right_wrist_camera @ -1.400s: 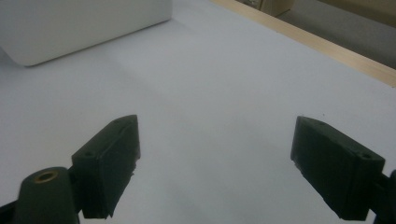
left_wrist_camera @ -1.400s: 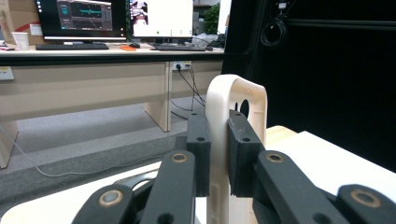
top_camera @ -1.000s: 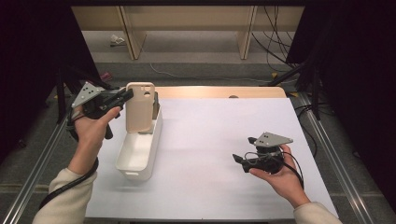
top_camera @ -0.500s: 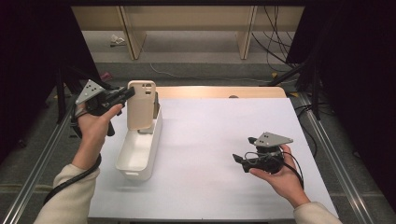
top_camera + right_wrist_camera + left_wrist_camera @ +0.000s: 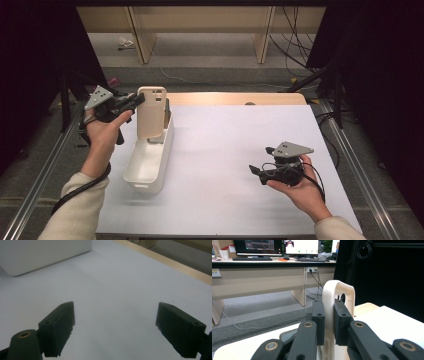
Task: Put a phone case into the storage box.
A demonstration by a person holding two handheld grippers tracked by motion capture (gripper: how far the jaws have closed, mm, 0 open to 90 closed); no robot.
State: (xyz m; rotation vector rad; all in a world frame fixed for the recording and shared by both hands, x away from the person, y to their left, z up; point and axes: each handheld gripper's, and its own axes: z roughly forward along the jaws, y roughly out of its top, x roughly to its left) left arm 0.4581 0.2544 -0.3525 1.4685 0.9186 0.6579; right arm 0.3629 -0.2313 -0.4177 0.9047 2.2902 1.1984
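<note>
High view: the left tongs (image 5: 134,102) clamp the upper edge of a beige phone case (image 5: 151,112), held upright over the white bin (image 5: 150,162) on the surface (image 5: 225,150). It is judged light, thin and flexible; grip the rim.

Left gripper view: pads pinch the phone case (image 5: 330,305). No legible writing.

Right gripper view: the right tongs (image 5: 115,327) stand wide, empty.

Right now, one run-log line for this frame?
left gripper: shut on beige phone case, upright over white plastic bin | right gripper: open, empty

Grey floor (image 5: 210,52), wooden desk legs (image 5: 141,37), black curtains (image 5: 385,75), loose cables (image 5: 292,35).
</note>
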